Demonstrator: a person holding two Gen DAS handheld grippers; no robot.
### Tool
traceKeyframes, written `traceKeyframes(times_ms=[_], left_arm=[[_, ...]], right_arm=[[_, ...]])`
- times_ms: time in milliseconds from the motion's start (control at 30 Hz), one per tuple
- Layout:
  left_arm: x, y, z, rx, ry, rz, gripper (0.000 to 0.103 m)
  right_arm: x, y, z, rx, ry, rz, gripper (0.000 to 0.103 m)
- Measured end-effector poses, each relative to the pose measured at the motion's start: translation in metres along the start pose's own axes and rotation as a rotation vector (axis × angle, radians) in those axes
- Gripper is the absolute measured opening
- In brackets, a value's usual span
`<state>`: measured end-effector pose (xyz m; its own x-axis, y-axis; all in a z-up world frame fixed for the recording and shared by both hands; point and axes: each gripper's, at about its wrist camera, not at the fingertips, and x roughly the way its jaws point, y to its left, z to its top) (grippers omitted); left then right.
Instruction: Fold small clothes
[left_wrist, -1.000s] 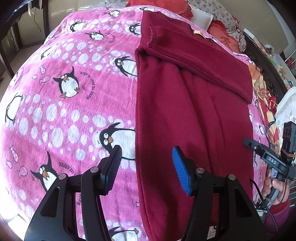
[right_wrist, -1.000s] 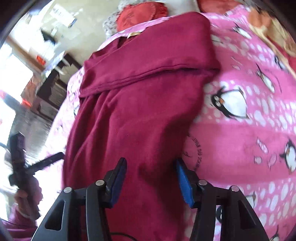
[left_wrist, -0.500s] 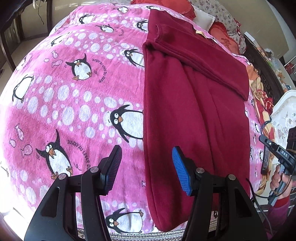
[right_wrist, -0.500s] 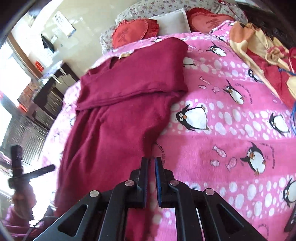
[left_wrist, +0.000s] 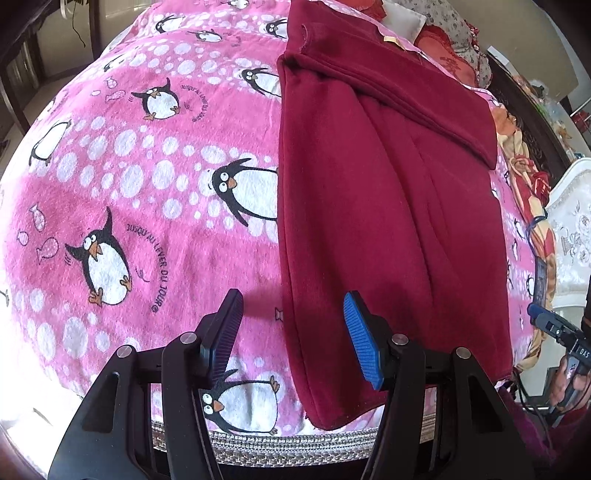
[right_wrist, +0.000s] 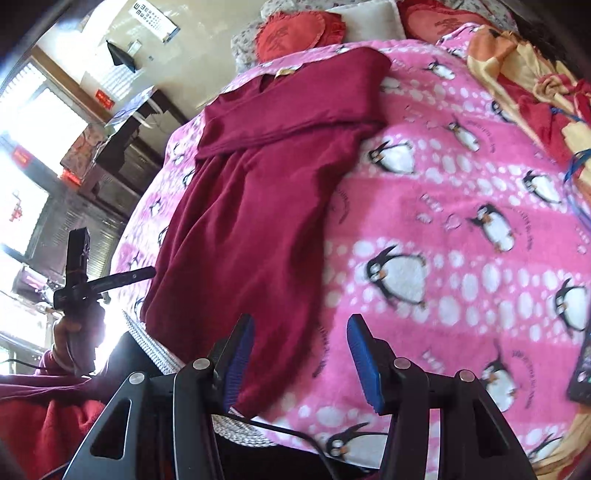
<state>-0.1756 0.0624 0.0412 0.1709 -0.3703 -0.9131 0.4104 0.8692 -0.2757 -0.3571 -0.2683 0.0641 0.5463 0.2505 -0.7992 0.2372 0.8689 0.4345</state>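
A dark red garment (left_wrist: 388, 206) lies lengthwise on a pink penguin blanket (left_wrist: 147, 192), with a sleeve folded across its far end. Its near hem hangs at the bed's front edge. My left gripper (left_wrist: 291, 339) is open and empty, held above the garment's near left edge. In the right wrist view the garment (right_wrist: 258, 206) lies to the left. My right gripper (right_wrist: 301, 354) is open and empty, above the garment's near right edge. The other hand's gripper (right_wrist: 92, 280) shows at the left there.
Red cushions (right_wrist: 295, 33) and a white pillow (right_wrist: 369, 18) sit at the bed's head. An orange and red cloth (right_wrist: 535, 85) lies bunched at the bed's right side. A dark phone-like object (right_wrist: 581, 373) lies at the right edge. A braided trim (left_wrist: 288, 443) runs along the bed's front edge.
Both grippers have drawn back toward the bed's front edge. The right gripper was open, shut half a second ago, and is open again.
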Motion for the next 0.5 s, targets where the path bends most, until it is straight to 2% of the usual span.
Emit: traceKeyframes(times_ms=[233, 500], left_arm=[[-0.001, -0.01, -0.012, 0.048, -0.014, 0.04, 0.057], [0.004, -0.007, -0.019, 0.03, 0.01, 0.034, 0.057]], right_arm=[[0.037, 0.009, -0.016, 0.006, 0.075, 0.004, 0.05], [0.04, 0.008, -0.018, 0.034, 0.07, 0.009, 0.052]])
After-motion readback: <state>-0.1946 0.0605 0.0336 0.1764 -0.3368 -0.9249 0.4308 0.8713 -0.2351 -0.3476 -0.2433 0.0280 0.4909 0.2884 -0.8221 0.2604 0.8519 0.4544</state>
